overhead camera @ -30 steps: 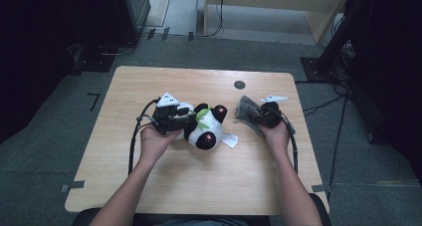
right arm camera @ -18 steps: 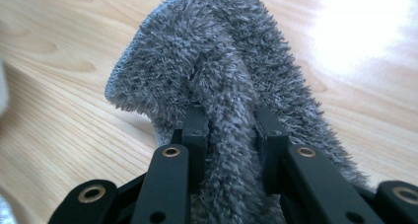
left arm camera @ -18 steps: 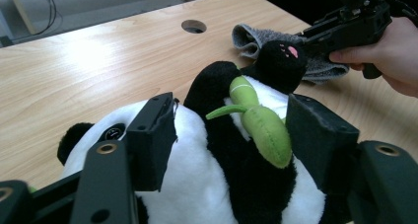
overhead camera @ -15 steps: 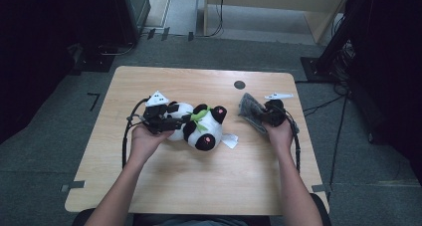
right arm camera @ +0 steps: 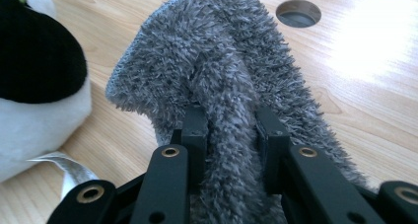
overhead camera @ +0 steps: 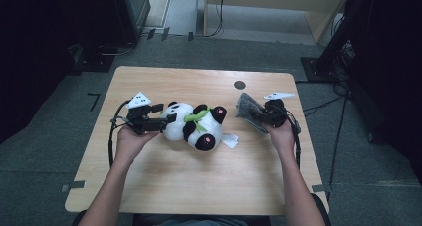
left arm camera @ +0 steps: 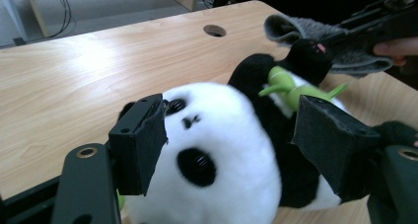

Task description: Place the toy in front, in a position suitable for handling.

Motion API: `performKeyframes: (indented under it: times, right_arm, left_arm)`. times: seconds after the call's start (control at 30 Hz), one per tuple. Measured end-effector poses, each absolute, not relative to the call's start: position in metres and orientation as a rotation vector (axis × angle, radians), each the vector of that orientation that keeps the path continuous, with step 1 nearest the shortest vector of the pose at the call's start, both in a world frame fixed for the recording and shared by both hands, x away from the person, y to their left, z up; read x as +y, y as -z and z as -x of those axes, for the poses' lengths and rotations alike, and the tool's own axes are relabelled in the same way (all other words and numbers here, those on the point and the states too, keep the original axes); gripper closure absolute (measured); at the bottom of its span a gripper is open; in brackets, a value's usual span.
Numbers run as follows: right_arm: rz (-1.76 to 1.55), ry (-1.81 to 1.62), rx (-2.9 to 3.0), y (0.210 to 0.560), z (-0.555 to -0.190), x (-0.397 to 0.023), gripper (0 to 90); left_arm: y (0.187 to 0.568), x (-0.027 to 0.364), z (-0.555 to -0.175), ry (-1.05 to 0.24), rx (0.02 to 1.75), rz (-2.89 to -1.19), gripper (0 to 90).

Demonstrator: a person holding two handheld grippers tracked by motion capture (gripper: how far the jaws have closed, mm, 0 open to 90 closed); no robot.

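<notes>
Panda plush (overhead camera: 194,126) lies on its back mid-table, soft and light, best pinched at the head. Left gripper (left arm camera: 231,145) has just been opening, jaws straddling the head without pressing. Right gripper (right arm camera: 231,130) clamps the limp grey fleece cloth (right arm camera: 222,61), right of the panda.

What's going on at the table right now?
A person works at a light wooden table with a hand-held gripper in each hand. The left hand-held gripper has its jaws on either side of the head of a black-and-white plush panda lying on the tabletop; they have just been opening and do not press on it. The right hand-held gripper is clamped on a fuzzy grey cloth, held just beside the panda's foot.
</notes>
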State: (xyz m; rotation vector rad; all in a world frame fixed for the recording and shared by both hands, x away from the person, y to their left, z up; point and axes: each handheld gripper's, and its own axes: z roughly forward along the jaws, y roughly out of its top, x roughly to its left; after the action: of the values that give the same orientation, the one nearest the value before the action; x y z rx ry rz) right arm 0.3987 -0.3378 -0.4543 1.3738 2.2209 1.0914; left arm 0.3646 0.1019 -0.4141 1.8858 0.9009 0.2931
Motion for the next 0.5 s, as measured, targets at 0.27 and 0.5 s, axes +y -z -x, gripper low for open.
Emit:
performKeyframes:
  times: [0.27,0.5]
  right_arm:
    - [-1.352,-1.123,2.224,0.445,-0.393,-0.333,72.5]
    - [-1.372,-1.179,2.201,0.438,-0.389,-0.332,72.9]
  left_arm:
    - [0.431,0.114,-0.363,-0.298,0.916,-1.928,26.7]
    - [0.451,0.116,-0.366,-0.248,0.933,-1.993,26.1]
